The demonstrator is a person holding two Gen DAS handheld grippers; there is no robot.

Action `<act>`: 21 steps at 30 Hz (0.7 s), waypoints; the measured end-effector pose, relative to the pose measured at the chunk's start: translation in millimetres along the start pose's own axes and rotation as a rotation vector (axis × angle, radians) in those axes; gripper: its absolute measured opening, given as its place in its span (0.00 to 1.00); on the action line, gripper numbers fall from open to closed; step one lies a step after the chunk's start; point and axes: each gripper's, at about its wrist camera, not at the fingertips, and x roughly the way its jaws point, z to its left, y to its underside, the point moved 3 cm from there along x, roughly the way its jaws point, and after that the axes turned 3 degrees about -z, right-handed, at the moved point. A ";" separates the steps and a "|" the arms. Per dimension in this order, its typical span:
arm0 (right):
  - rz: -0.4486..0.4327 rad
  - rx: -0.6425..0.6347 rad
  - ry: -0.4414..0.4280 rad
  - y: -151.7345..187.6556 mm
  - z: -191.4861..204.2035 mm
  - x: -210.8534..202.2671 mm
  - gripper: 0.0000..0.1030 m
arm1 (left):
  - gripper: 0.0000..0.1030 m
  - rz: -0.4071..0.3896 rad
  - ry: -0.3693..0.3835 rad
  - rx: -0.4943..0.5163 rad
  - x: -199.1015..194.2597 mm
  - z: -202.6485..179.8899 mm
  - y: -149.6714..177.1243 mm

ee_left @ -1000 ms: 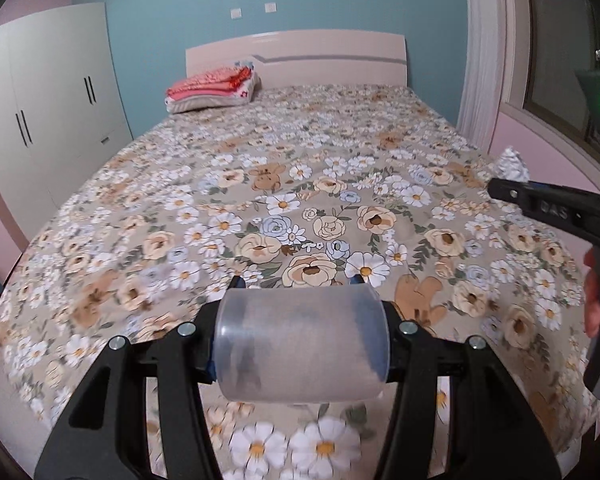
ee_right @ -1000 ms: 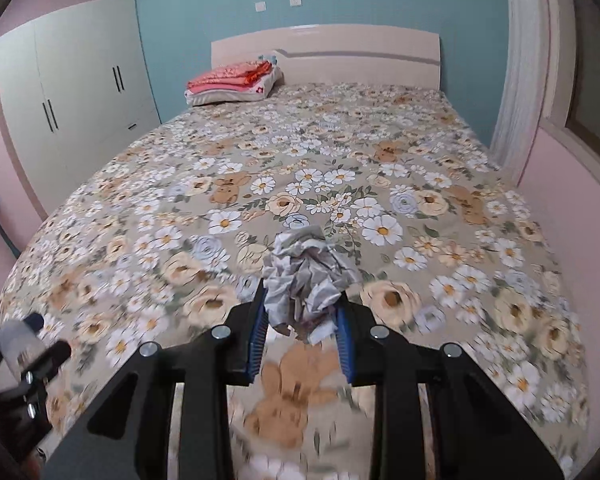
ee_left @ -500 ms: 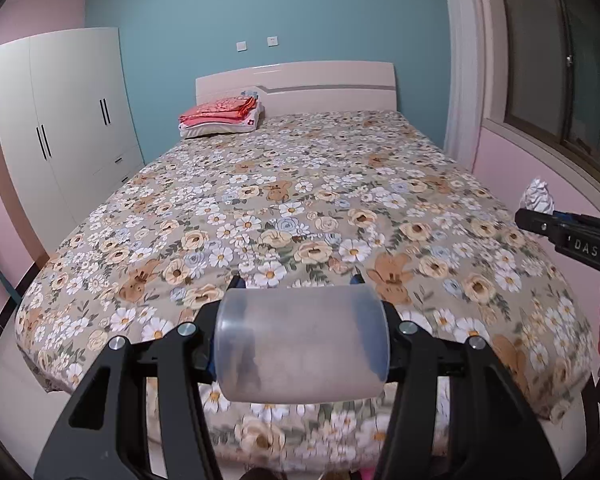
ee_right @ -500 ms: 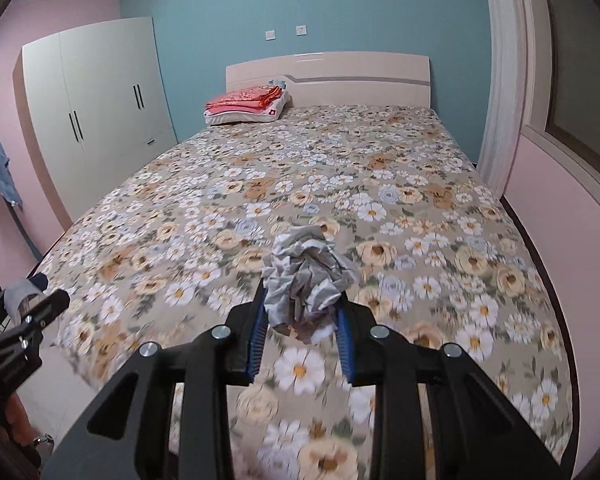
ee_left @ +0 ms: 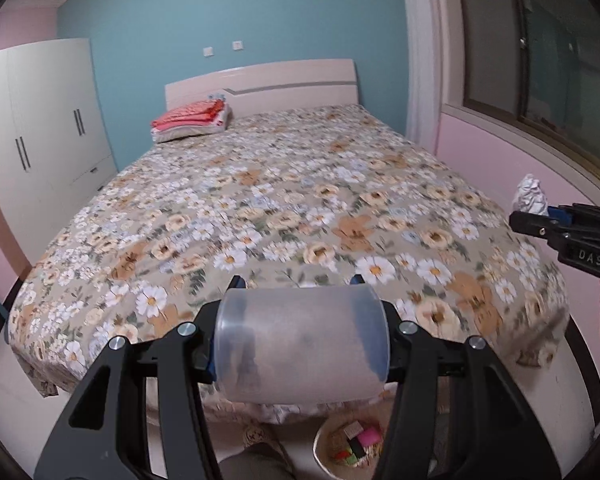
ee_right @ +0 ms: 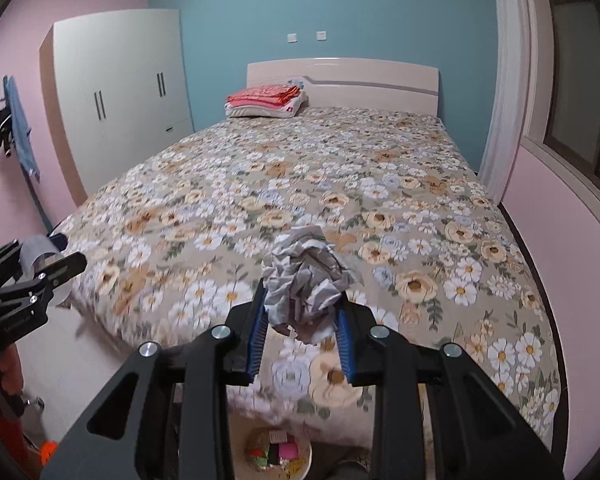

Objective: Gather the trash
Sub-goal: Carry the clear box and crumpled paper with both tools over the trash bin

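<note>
Clamped crosswise between the fingers of the left gripper (ee_left: 300, 334), a frosted plastic cup (ee_left: 302, 340) is held on its side above the foot of the flowered bed (ee_left: 284, 200). A crumpled wad of grey-white paper (ee_right: 306, 280) is pinched tight in the right gripper (ee_right: 303, 326) — also over the bed's near edge. Below, on the floor, a pale basket (ee_right: 306, 458) with small coloured items is partly seen.

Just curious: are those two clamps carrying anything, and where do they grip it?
Left gripper pinches a frosted plastic cup across its ends; right gripper squeezes a crumpled paper wad by its sides.
</note>
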 end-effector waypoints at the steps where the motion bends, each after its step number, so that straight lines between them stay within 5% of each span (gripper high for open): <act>1: 0.008 -0.008 -0.007 9.7 3.4 -2.0 0.32 | 0.52 0.003 0.004 0.000 0.0 -0.6 5.3; 10: 0.114 -0.043 -0.073 81.1 29.7 3.8 0.32 | 0.52 0.106 0.059 0.010 11.9 -9.2 73.0; 21: 0.292 -0.083 -0.084 181.1 55.8 54.5 0.32 | 0.52 0.358 0.143 0.095 77.3 -44.3 177.7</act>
